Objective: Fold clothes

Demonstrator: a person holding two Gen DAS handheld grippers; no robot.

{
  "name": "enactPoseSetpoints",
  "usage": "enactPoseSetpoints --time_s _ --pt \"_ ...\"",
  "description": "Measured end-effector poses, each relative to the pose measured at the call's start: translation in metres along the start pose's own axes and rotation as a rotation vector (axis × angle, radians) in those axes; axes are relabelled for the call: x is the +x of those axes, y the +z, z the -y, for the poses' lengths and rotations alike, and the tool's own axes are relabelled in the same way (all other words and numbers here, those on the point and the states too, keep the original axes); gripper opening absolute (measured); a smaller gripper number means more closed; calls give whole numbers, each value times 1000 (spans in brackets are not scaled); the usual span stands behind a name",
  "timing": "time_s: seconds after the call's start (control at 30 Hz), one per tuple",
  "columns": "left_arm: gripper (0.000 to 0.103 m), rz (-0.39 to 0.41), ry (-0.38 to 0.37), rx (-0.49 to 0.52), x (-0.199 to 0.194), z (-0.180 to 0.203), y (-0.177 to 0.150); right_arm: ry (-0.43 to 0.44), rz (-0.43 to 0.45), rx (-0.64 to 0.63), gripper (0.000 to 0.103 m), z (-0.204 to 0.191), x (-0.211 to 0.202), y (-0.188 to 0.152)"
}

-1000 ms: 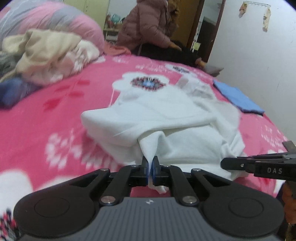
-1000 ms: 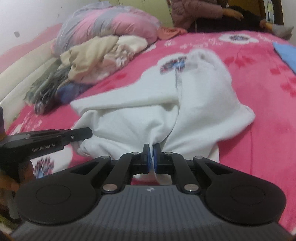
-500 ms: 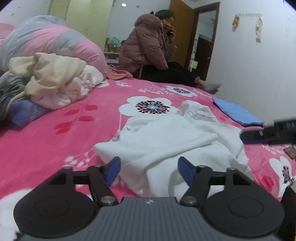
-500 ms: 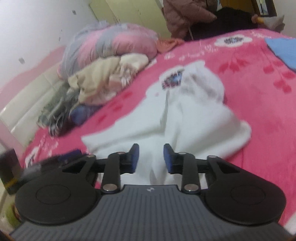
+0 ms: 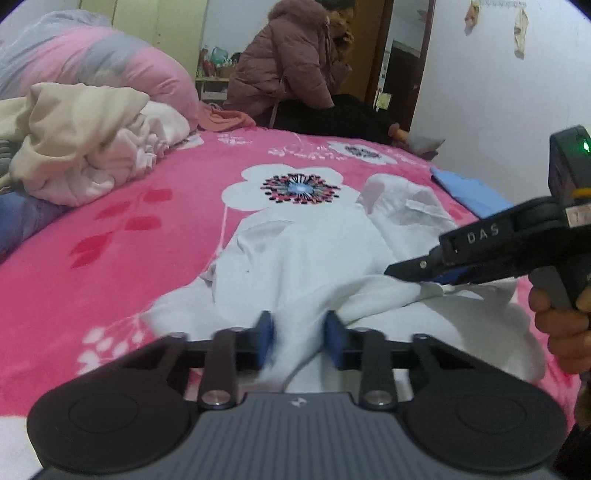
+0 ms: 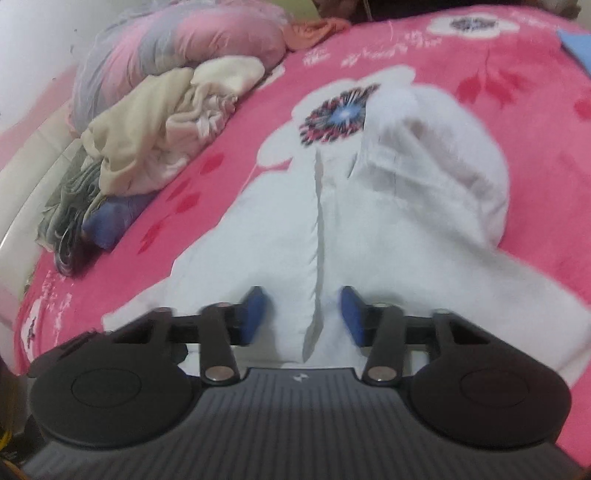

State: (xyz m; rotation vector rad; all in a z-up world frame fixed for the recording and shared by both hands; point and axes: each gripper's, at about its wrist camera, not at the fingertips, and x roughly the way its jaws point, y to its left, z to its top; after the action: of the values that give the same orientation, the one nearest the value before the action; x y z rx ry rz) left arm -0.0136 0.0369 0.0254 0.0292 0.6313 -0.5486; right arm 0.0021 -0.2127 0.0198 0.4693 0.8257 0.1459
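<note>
Pink floral bedspread [image 5: 155, 206], rolled pink-grey quilt [image 5: 96, 62], white wall [image 5: 491, 110], brown doorway [image 5: 399, 62], yellow-green wardrobe [image 5: 162, 22].

Bare pink blanket [image 5: 122, 236] separates the clothes pile [image 5: 85, 144] from the white garment [image 5: 314, 258].

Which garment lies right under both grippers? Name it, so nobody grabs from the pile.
The white garment, spread alone mid-bed. The cream and pink clothes are heaped by the rolled quilt; the blue one lies at the far edge.

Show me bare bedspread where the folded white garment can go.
Free: the pink bedspread between the clothes pile and the white garment; also the far strip before the seated person. Crowded: the blue folded cloth beside the garment, and the pile.
</note>
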Motion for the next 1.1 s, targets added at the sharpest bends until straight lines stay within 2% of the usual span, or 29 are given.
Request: enactPoseSetpoints --time_s 0.1,0.2,0.33,0.47,0.6,0.67,0.8,0.87,0.97,1.03,1.1 --pt "10 24 1 -18 -13 -6 -5 32 32 -24 8 -9 -8 -7" --pt "7 37 3 -59 -27 -16 -12 67 65 -50 4 -22 -24 -14" --pt "5 64 36 -121 -54 -34 -21 158 70 -80 2 -45 -38 -22" --pt "4 77 98 -216 -79 -62 -31 248 16 -115 2 -75 -38 -39" --pt "5 90 150 -311 -103 -92 -38 345 -80 -164 1 -111 -19 -68" --pt "14 104 158 -353 -115 -105 -38 369 -137 -201 1 -128 -6 -86" --pt "48 143 189 -337 -126 -108 -30 400 -228 -266 1 -155 15 -116" --pt "53 154 200 -311 -128 -105 -23 431 -269 -290 4 -162 20 -128" --pt "62 128 171 -258 -112 -90 -10 437 -295 -316 5 -164 15 -139" --pt "71 103 140 -244 -97 -78 -1 434 -281 -313 13 -155 2 -138" --pt "74 78 104 -239 -82 -66 8 437 -224 -296 29 -138 -19 -130"
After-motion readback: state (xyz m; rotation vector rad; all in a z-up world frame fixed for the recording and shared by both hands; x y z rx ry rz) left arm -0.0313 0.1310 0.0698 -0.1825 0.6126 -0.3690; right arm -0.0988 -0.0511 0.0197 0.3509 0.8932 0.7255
